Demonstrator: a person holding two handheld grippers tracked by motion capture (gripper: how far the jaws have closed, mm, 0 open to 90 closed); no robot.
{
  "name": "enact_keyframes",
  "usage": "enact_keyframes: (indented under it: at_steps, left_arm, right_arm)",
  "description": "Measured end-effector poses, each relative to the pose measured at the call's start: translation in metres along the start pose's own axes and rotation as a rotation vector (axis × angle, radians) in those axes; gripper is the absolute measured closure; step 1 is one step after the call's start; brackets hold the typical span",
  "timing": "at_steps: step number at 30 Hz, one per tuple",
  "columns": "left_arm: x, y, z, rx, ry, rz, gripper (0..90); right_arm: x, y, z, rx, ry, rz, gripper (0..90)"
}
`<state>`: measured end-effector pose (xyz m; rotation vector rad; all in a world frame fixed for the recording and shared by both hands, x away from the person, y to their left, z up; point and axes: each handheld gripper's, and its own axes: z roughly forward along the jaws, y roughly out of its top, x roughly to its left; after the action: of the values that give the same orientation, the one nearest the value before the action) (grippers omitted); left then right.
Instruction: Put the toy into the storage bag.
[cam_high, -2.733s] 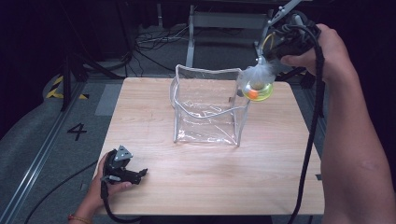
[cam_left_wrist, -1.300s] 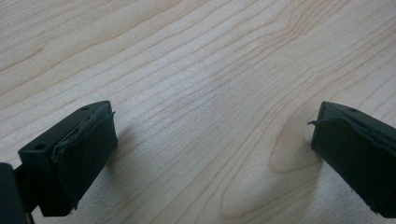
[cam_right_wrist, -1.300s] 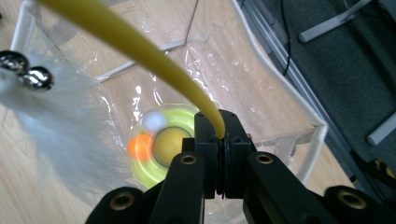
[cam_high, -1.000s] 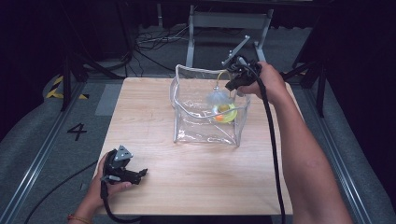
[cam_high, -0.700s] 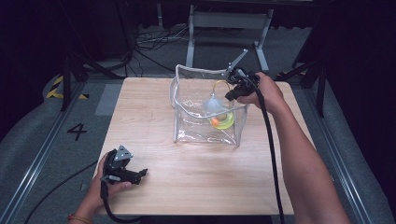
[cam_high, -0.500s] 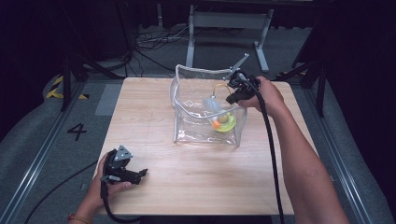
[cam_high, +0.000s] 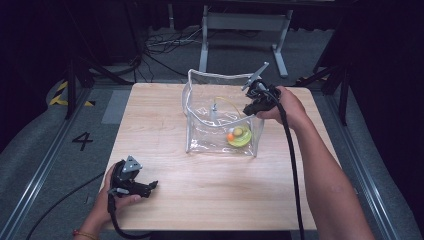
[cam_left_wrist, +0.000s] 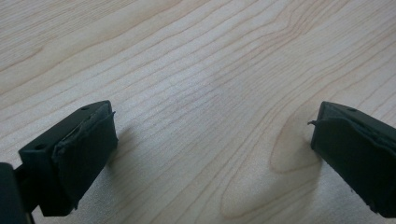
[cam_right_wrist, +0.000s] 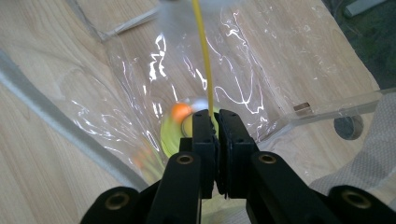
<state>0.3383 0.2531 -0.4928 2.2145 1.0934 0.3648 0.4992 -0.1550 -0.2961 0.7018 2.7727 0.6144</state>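
Yellow cord (cam_right_wrist: 203, 56) is pinched in the closed right hand-held gripper (cam_right_wrist: 216, 122), above a yellow-and-orange toy (cam_high: 238, 135) lying inside the clear bag (cam_high: 200, 107).

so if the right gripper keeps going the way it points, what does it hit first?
Likely the yellow toy lying in the clear bag: the right gripper, shut on a yellow cord, points down at it. Depth is unclear.

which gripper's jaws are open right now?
The left gripper, resting near the table's front-left corner, jaws wide apart. The right gripper pinches a yellow cord.
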Motion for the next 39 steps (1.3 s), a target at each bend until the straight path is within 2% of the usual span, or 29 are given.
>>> enact_keyframes:
  at_steps: [5,14,16,20,21,23,30,35,39]
  left_arm:
    - [0.0,0.0,0.0,-0.002,0.0,-0.004,0.6]
    - [0.0,0.0,0.0,-0.003,0.002,-0.003,0.6]
    - [0.0,0.0,0.0,-0.003,0.002,-0.004,0.7]
    - [0.0,0.0,0.0,-0.003,0.002,-0.003,0.7]
    - [0.0,0.0,0.0,-0.001,0.001,-0.001,0.6]
    - [0.0,0.0,0.0,-0.002,0.001,-0.002,0.6]
    - [0.0,0.0,0.0,-0.003,0.003,0.0,0.6]
    - [0.0,0.0,0.0,-0.003,0.002,-0.001,0.6]
    - [0.0,0.0,0.0,-0.003,0.003,0.001,0.6]
  right_arm:
    - [0.002,-0.003,-0.004,-0.012,-0.021,-0.004,77.3]
    - [0.011,-0.006,-0.017,-0.063,-0.056,-0.012,65.3]
    - [0.013,-0.007,-0.02,-0.076,-0.072,-0.017,57.7]
    - [0.014,-0.01,-0.027,-0.096,-0.09,-0.006,53.2]
    - [0.014,-0.012,-0.032,-0.117,-0.11,0.012,48.6]
    - [0.014,-0.012,-0.034,-0.121,-0.113,0.017,47.4]
    - [0.016,-0.025,-0.056,-0.173,-0.145,0.029,37.7]
    - [0.017,-0.035,-0.066,-0.189,-0.164,0.03,36.8]
    - [0.019,-0.052,-0.074,-0.204,-0.174,0.039,36.6]
